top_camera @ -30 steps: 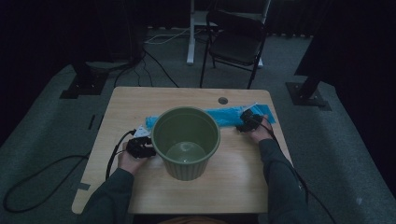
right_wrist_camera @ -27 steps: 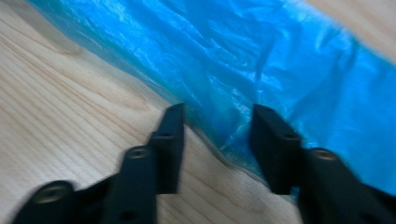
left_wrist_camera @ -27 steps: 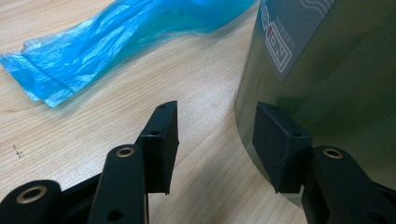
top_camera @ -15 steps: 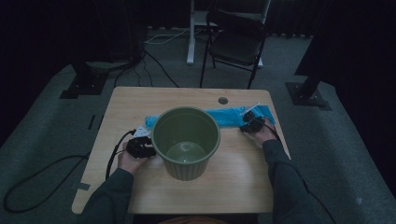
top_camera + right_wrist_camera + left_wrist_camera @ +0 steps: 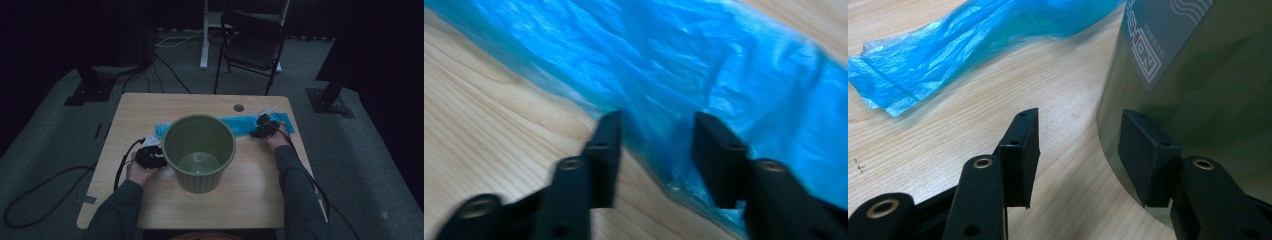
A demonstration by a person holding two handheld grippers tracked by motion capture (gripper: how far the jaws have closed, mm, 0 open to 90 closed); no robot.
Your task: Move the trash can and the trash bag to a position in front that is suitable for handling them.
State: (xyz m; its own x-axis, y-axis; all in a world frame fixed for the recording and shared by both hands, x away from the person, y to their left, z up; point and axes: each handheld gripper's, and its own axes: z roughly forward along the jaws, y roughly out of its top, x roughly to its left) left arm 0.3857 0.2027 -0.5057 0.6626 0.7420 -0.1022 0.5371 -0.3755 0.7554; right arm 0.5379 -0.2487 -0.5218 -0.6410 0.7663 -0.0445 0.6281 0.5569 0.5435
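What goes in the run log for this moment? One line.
left gripper: open beside green bin | right gripper: jaws just opening, over blue plastic bag edge | wooden table

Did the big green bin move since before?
No. In the high view the green bin sits in the same spot, just below the table's round hole and in front of the blue bag.

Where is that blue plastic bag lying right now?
In the high view, the blue plastic bag lies flat across the far side of the table, behind the green bin, its right end at the right hand-held gripper.
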